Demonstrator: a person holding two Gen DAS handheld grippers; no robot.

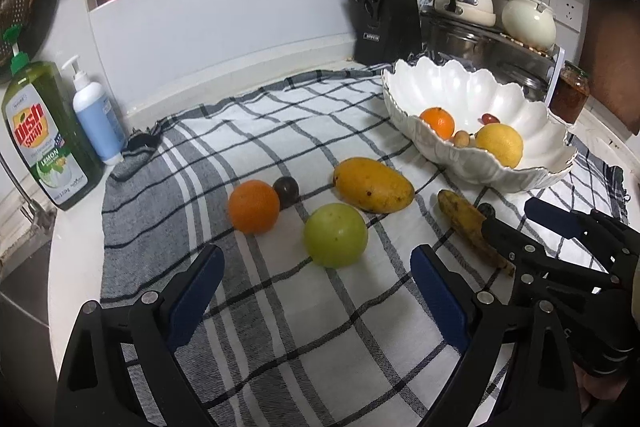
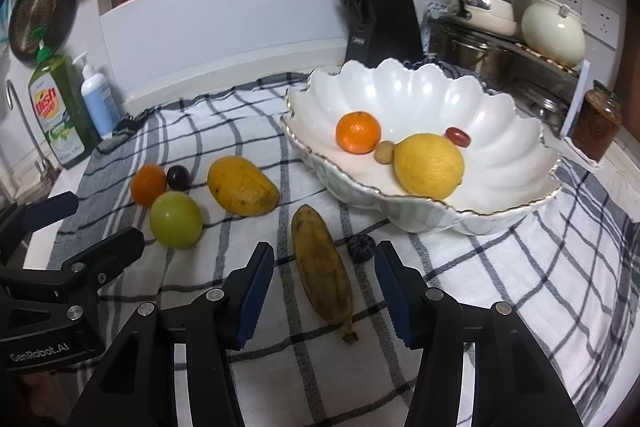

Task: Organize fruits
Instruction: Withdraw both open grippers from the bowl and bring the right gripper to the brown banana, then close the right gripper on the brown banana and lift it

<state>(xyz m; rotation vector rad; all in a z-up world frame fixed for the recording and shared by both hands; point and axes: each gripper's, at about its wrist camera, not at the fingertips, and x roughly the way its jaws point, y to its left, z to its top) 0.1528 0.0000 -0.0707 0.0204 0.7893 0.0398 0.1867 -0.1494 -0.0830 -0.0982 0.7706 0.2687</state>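
Note:
A white scalloped bowl holds a tangerine, a lemon, a small tan fruit and a red one. On the checked cloth lie a mango, a green apple, an orange, a dark plum, a brown banana and a small dark fruit. My left gripper is open just short of the green apple. My right gripper is open, its jaws on either side of the banana.
A dish soap bottle and a pump bottle stand at the left by the sink. A knife block, a pot rack with cookware and a jar stand behind and right of the bowl.

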